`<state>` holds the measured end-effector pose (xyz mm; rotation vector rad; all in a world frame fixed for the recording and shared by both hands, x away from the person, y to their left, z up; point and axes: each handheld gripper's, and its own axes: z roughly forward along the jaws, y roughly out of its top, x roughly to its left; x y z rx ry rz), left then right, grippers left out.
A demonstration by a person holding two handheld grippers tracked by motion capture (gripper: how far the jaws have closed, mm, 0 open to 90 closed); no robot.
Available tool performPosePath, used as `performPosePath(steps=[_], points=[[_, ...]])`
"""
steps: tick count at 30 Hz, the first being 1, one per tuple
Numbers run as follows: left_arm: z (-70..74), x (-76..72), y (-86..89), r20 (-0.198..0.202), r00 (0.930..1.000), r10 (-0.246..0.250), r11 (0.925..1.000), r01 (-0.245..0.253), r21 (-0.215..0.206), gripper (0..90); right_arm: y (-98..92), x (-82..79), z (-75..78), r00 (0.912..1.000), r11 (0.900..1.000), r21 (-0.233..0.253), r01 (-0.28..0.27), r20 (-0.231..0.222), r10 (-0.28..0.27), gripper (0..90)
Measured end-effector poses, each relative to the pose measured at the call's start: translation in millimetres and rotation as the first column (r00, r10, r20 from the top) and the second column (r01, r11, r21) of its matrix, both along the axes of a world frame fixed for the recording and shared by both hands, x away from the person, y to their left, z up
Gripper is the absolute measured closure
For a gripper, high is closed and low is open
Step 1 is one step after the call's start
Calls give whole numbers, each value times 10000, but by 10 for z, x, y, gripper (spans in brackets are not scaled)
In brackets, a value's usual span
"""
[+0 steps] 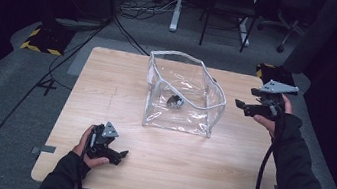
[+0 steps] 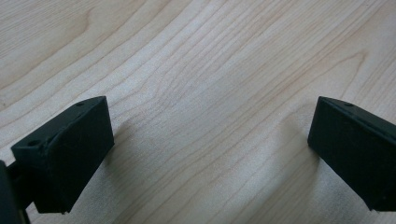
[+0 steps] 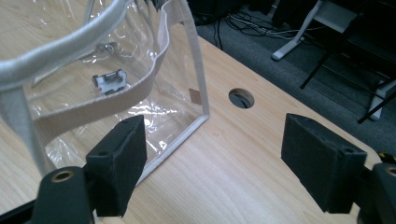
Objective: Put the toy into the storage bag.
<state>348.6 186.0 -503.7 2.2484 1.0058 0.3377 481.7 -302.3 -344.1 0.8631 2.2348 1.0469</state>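
While the clear bag (image 1: pixel 184 94) stood upright toward the table's (image 1: pixel 106 90) far edge with a small dark object (image 1: pixel 174 101) inside, the right claw (image 1: pixel 241 107) hovered wide open and empty just beside it; the left claw (image 1: pixel 123 155) gaped empty near the front-left corner.
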Motion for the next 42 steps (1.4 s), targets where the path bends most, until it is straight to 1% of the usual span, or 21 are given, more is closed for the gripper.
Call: performPosePath(steps=[4,8,15,16,17,19,25,31,32,38,40,41,42], points=[[0,0,0,0,10000,0,10000,0,1,4,-23,-20,-73,10000,9999,-107,-12,-94,11,232],[0,0,0,-2,10000,-7,10000,7,-4,4,-35,-34,-147,9998,10000,26,-15,-186,16,231],[0,0,0,0,10000,-2,10000,2,4,4,-47,-56,-245,9995,9999,-165,-31,-322,26,232],[0,0,0,0,10000,-2,10000,2,4,4,-47,-56,-245,9995,9999,-165,-31,-322,26,232],[0,0,0,0,10000,-2,10000,2,6,4,-40,-65,-257,9992,10000,-66,-10,-400,8,231],[0,0,0,-4,10000,-2,10000,2,2,4,-46,-77,-294,9993,9995,-310,-47,-368,36,232],[0,0,0,-2,10000,0,10000,0,0,4,-47,-113,-355,9991,9991,-400,-100,-408,84,229],[0,0,0,-3,10000,3,10000,-3,-4,4,-62,-147,-418,9985,9985,-533,-117,-541,89,227],[0,0,0,-3,10000,3,10000,-3,-4,4,-64,-152,-424,9983,9989,-462,-107,-569,80,225],[-1,1,-1,21,10000,1,10000,-1,-20,4,-90,-183,-467,9984,9989,-452,-94,-569,68,220],[0,0,0,-1,10000,-3,10000,3,1,4,-106,-211,-497,9980,9994,-331,-104,-631,83,220],[0,0,0,-1,10000,2,10000,-2,-2,4,-113,-218,-509,9980,9991,-408,-102,-622,77,220],[-1,0,-1,-1,10000,15,10000,-15,-22,4,-111,-229,-523,9975,9995,-316,-101,-702,78,220]])
